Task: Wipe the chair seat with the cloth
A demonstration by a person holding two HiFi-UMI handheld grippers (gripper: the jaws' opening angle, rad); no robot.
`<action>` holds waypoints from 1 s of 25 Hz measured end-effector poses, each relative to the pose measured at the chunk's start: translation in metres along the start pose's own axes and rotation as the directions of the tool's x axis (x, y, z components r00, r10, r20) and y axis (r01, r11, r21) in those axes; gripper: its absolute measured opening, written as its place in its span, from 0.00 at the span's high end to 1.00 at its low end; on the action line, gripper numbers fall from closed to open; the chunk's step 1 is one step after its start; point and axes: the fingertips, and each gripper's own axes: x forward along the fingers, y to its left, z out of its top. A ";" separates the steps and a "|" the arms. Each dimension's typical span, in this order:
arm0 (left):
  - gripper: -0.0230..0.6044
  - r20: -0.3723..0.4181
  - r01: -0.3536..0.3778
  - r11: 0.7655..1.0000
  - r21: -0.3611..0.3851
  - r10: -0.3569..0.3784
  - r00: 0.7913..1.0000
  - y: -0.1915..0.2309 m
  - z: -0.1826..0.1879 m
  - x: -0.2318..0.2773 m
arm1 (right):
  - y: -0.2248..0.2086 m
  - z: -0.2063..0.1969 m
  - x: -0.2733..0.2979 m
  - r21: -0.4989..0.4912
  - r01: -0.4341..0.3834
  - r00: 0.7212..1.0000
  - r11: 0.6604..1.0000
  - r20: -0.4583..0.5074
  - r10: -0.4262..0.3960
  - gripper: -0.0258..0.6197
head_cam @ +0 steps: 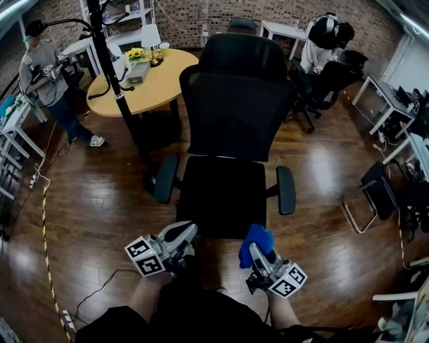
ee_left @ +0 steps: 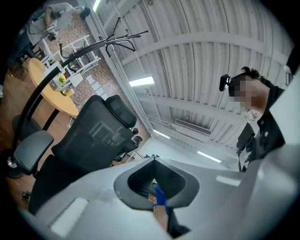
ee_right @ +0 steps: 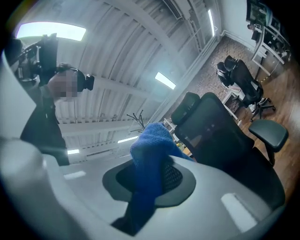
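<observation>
Right gripper (head_cam: 256, 249), down by the person's knees, is clamped on the blue cloth (head_cam: 257, 238), which is bunched up over its tips right at the front edge of the black chair seat (head_cam: 221, 194). Left gripper (head_cam: 188, 231) has its jaws pressed together with nothing in them, near the seat's front left corner. Only markings are the black-and-white squares on both cubes

Dark glossy wood floor (head_cam: 87, 221) with a yellow-black tape line (head_cam: 45, 248) at left, brick wall (head_cam: 201, 17) at the back. Round wooden table (head_cam: 157, 84) with flowers (head_cam: 137, 53), black coat stand (head_cam: 110, 74) just beside it, white desk (head_cam: 278, 28) by the wall, a person (head_cam: 47, 74) standing far left. Gripper views show a white ribbed ceiling (ee_left: 197, 56) with a lit strip light (ee_left: 141, 81).
</observation>
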 end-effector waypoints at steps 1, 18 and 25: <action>0.96 0.001 0.007 1.000 -0.006 -0.007 1.000 0.016 0.006 0.005 | -0.009 0.000 0.014 -0.008 0.010 1.000 1.000 -0.006 -0.010 0.87; 0.96 -0.074 -0.032 0.981 -0.191 0.018 0.997 0.206 0.036 0.073 | -0.231 -0.048 0.220 -0.071 0.234 0.916 0.970 -0.318 -0.244 0.87; 0.96 -0.015 -0.188 0.954 -0.232 0.190 0.982 0.271 -0.007 0.070 | -0.375 -0.165 0.319 -0.059 0.214 0.812 0.975 -0.543 -0.212 0.87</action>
